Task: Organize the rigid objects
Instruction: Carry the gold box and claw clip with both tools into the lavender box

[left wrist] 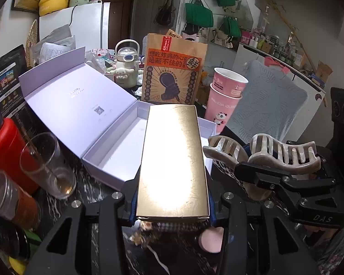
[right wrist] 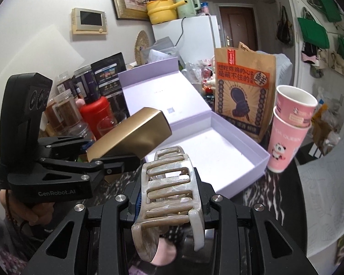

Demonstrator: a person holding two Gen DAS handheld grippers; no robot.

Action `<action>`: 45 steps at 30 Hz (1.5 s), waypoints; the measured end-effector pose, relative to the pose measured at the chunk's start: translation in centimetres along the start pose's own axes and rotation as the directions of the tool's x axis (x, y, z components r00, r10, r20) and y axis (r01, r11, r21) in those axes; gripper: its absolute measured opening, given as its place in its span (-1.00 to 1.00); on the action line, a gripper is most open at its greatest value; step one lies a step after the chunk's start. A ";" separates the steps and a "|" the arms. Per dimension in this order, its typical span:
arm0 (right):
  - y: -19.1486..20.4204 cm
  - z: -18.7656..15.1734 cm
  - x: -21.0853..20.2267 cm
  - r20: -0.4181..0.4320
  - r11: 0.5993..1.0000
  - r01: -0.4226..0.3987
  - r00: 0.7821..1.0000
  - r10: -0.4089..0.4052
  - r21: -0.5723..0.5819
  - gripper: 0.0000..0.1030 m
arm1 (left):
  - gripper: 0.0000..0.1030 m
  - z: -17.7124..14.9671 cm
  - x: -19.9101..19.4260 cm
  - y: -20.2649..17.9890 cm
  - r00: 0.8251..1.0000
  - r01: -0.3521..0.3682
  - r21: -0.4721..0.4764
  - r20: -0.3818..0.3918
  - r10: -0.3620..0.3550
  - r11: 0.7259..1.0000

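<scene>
My left gripper (left wrist: 172, 197) is shut on a flat gold box (left wrist: 173, 160), held level above the near edge of an open lavender gift box (left wrist: 117, 146). The gold box also shows in the right wrist view (right wrist: 130, 135), with the left gripper (right wrist: 117, 158) under it. My right gripper (right wrist: 169, 197) is shut on a beige marbled hair claw clip (right wrist: 169, 192), held above the table just in front of the lavender box (right wrist: 220, 151). The clip (left wrist: 284, 153) and right gripper (left wrist: 263, 174) show at right in the left wrist view. The lavender box's tray is empty, its lid open to the back left.
A brown paper bag (left wrist: 174, 73) and stacked pink paper cups (left wrist: 224, 98) stand behind the box. A drinking glass (left wrist: 48, 162), red container (left wrist: 6, 149) and jars (right wrist: 62, 110) crowd the left. A cream kettle-shaped bottle (left wrist: 126, 68) stands behind. The table is dark marble (right wrist: 259, 197).
</scene>
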State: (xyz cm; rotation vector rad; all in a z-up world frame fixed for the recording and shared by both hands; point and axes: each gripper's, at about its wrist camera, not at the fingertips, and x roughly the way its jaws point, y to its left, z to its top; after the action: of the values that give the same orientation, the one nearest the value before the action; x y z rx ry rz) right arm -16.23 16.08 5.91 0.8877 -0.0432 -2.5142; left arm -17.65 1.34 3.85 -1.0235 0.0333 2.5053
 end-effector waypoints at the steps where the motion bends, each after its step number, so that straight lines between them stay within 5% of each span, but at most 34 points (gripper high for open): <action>1: -0.1 0.3 0.2 0.001 1.000 0.001 1.000 -0.001 -0.002 -0.34 | -0.15 0.3 0.2 0.1 1.000 -0.003 0.000 0.000 0.003 1.000; 24: -5.1 5.5 7.6 -0.031 0.999 0.037 0.999 -0.038 -0.024 -0.34 | -0.15 5.6 8.9 3.1 0.997 -0.021 0.027 -0.074 0.023 0.999; 45: -7.7 5.6 15.4 -0.181 0.998 0.053 0.982 -0.055 -0.013 -0.34 | -0.15 5.1 15.7 5.6 0.979 -0.029 0.009 -0.203 0.030 1.000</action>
State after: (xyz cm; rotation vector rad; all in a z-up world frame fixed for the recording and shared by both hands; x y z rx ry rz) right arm -33.29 15.40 -0.11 1.1245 0.0500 -2.4701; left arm -33.21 3.17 -3.77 -1.2813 0.1177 2.4151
